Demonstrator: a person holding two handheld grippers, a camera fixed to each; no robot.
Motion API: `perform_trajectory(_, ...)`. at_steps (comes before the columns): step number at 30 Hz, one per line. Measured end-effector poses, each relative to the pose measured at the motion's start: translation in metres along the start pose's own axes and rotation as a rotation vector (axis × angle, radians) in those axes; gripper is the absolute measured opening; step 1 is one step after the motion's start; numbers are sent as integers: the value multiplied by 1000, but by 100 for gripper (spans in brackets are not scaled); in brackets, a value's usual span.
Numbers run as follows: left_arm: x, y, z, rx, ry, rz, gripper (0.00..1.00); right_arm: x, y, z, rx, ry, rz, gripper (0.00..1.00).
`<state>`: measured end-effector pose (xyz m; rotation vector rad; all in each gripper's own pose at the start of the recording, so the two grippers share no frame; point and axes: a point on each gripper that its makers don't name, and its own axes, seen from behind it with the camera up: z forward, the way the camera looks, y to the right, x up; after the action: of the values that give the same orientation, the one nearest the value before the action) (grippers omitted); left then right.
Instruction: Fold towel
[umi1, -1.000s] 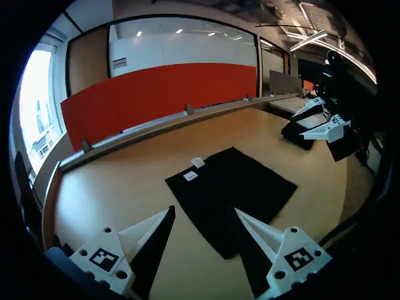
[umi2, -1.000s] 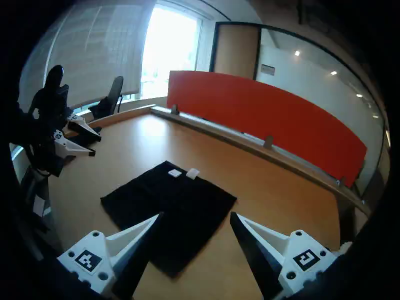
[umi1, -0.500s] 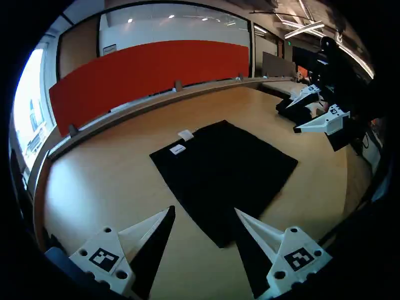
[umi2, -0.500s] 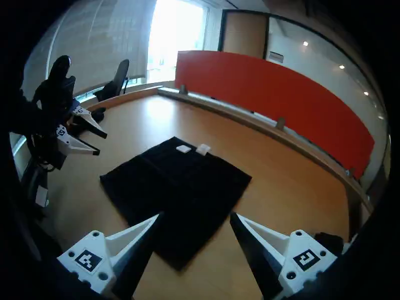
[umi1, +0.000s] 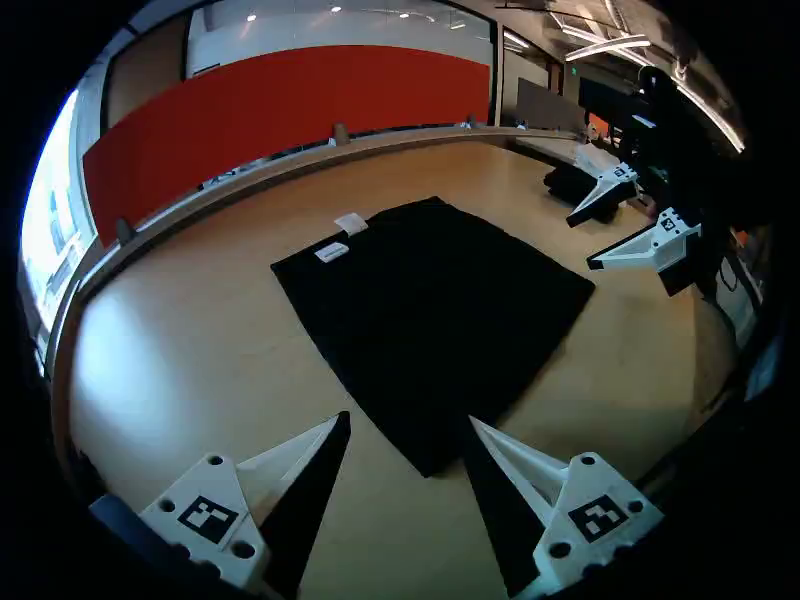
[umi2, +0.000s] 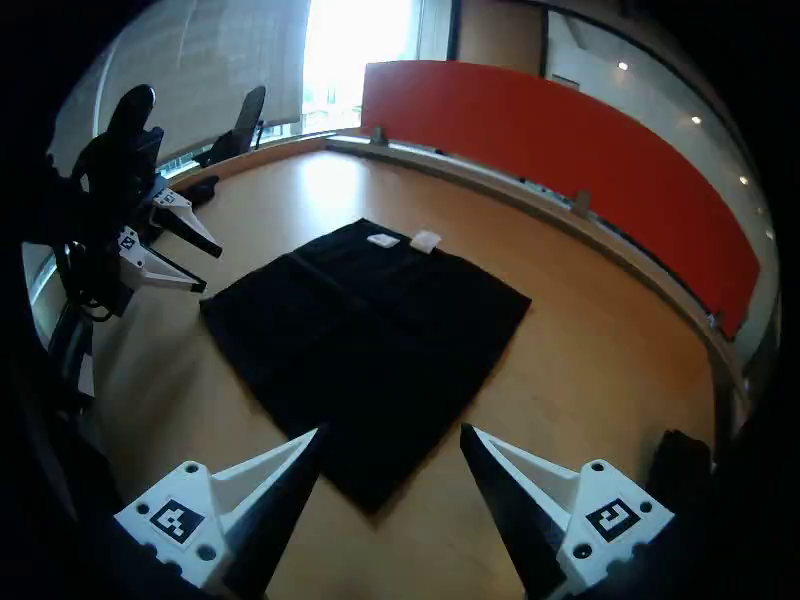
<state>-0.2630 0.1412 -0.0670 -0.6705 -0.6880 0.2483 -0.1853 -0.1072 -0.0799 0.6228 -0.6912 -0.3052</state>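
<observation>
Black towel (umi1: 430, 290) lies flat across the middle of the left gripper view, spread on a wooden table (umi1: 170, 330), with two white tags (umi1: 332, 252) at its far edge. At the bottom of that frame the left gripper (umi1: 407, 418) hovers by the towel's near corner, fingers spread wide, gripping nothing. In the right gripper view, the right gripper (umi2: 391, 430) is likewise spread apart at bottom centre. A red partition (umi1: 280, 100) runs along the top.
</observation>
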Motion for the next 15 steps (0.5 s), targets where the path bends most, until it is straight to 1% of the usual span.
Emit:
perform_trajectory(7,-17,7,8,-18,-41,15,76,-21,-8,5,26,-45,4,100)
perform_trajectory(15,-31,15,13,-38,-80,24,76,-39,-13,7,47,-85,0,99)
